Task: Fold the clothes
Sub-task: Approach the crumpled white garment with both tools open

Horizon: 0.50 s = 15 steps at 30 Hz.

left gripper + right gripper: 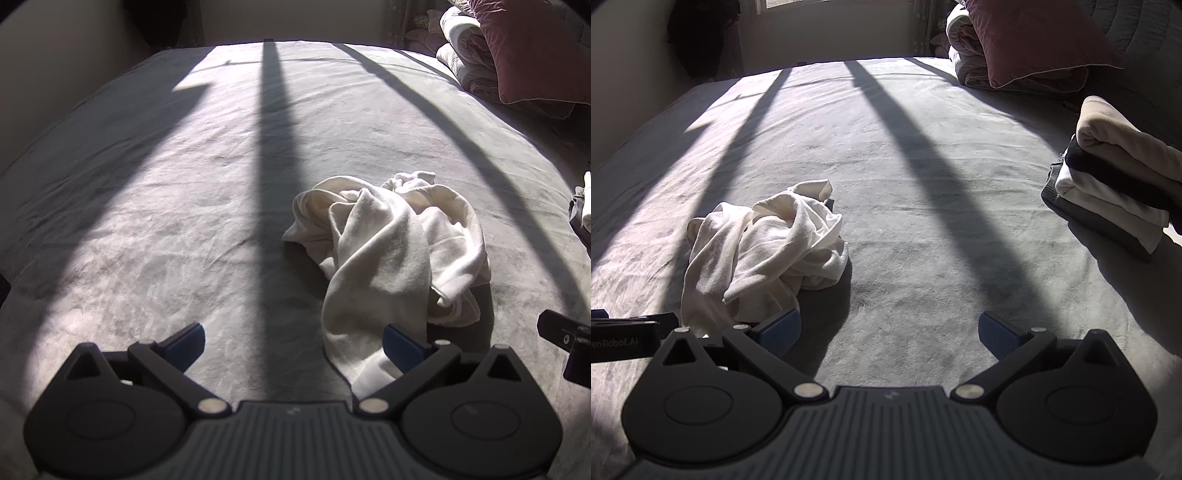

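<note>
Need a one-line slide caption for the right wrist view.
Open right gripper above grey bedsheet, crumpled cream-white garment ahead-left, stack of folded clothes at right.

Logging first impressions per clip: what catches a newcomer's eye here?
A crumpled cream garment lies in sunlight mid-bed, long window shadows striping the grey bedspread. At the right edge sits a stack of folded clothes. Both tongs, left and right, gape empty.

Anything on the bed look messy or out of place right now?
Only the cream garment: it lies crumpled in a heap on the grey bed, unlike the neatly folded stack at the right edge. No spill or damage is visible. Both claws hover open over the bed, holding nothing.
</note>
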Available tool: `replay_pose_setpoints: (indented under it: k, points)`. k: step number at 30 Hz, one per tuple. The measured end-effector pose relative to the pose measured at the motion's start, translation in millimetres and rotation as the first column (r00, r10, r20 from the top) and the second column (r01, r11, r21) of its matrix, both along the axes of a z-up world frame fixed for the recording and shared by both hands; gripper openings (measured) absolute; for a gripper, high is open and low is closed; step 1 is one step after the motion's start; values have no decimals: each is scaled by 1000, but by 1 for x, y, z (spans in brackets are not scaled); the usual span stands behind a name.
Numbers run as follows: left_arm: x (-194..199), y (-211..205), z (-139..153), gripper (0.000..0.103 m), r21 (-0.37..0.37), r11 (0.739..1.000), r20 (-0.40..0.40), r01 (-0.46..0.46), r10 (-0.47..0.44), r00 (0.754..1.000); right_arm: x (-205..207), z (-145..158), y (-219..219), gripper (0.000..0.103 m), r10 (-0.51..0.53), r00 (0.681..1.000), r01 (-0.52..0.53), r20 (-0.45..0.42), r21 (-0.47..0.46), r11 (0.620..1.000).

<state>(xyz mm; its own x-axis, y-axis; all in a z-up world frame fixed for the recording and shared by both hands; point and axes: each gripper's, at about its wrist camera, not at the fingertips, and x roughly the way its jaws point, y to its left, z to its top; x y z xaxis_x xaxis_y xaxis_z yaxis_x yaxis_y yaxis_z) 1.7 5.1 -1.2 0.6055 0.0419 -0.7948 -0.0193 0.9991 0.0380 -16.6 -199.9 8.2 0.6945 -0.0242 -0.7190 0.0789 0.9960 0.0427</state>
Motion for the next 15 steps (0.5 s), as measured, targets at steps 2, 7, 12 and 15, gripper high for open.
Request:
replay_pose_setpoints:
  k: [2,7,12,15]
  points:
    - [0,1,-1,102,-2,1000,-4,0,0,1000,0,0,0,103,1,1000,-1,-4,-2,1000]
    - [1,2,-1,102,-6,1000,-14,-1,1,1000,1,-2,2,103,-1,1000,1,-16,-7,1000]
    - [2,2,-2,102,-5,1000,-21,-3,3,1000,2,-2,2,103,-3,1000,3,-22,-13,1000]
    - [2,2,-3,102,-4,1000,-23,-6,6,1000,1,-1,2,103,-2,1000,2,-19,-15,1000]
